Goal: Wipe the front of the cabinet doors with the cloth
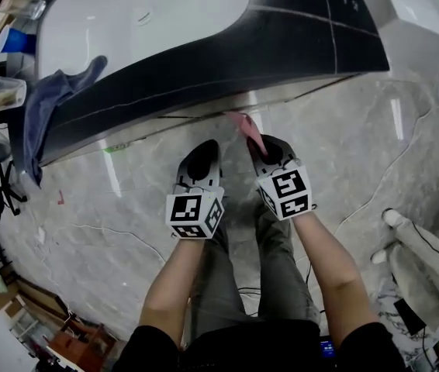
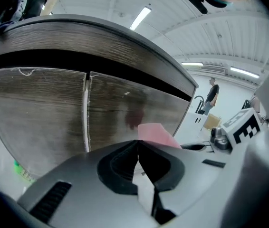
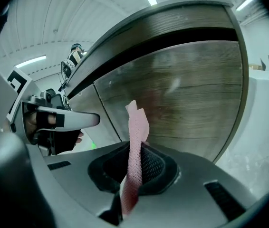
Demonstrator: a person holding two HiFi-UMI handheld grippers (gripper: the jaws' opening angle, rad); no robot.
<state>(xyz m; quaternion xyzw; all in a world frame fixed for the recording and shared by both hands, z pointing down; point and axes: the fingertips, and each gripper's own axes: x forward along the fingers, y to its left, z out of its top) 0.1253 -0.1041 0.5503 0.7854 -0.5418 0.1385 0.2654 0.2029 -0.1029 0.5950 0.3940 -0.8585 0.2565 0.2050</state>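
Note:
A pink cloth (image 3: 135,151) is pinched in my right gripper (image 3: 133,163), which is shut on it; its free end sticks up toward the wood-grain cabinet doors (image 3: 182,99). From the head view the cloth (image 1: 247,130) pokes out ahead of the right gripper (image 1: 264,152), just short of the cabinet front (image 1: 204,103). My left gripper (image 1: 198,163) hovers beside it, shut with nothing between its jaws (image 2: 137,144). In the left gripper view the cabinet doors (image 2: 44,108) fill the frame, with the vertical seam between them, and the pink cloth (image 2: 154,132) shows to the right.
A white countertop (image 1: 142,14) tops the cabinet, and a blue-grey towel (image 1: 49,107) hangs over its left edge. Marble-look floor (image 1: 359,161) lies below. Clutter stands at the far left, bags and cables at the right. A person (image 2: 212,94) stands in the distance.

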